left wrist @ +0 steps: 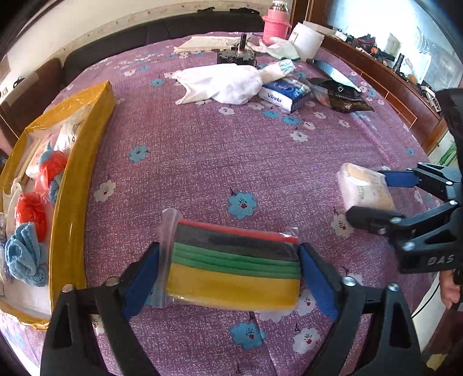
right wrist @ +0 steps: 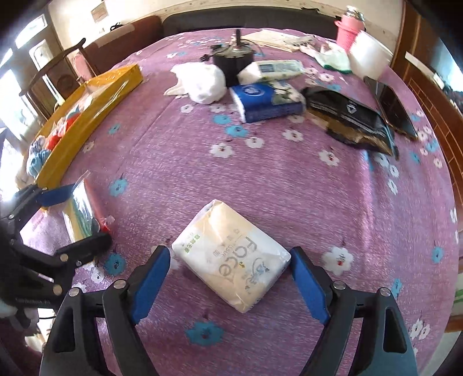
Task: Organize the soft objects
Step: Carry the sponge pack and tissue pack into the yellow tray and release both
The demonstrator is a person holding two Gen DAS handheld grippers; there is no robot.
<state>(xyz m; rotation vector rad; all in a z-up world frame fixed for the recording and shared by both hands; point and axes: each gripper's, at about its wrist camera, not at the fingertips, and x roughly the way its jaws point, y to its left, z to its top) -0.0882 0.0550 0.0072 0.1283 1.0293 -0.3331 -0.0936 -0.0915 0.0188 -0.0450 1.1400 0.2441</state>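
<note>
My left gripper [left wrist: 228, 274] is shut on a clear-wrapped pack of red, grey, green and yellow cloths [left wrist: 234, 269], held over the purple floral tablecloth [left wrist: 202, 150]. It also shows in the right wrist view [right wrist: 82, 211]. My right gripper [right wrist: 230, 274] is open around a cream tissue pack [right wrist: 231, 257] lying on the cloth; the blue pads stand on either side, a small gap showing at each. The tissue pack also shows in the left wrist view [left wrist: 364, 189]. A yellow box [left wrist: 72, 185] at the left holds blue and orange soft items.
Further back lie a white plastic bag [left wrist: 225, 82], a blue Vinda tissue pack [left wrist: 285, 92], a black pouch [left wrist: 341, 92], white gloves [left wrist: 279, 49], a black motor [left wrist: 235, 55], a pink bottle [left wrist: 275, 23] and a white tub [left wrist: 306, 39]. A wooden sideboard [left wrist: 405, 95] runs along the right.
</note>
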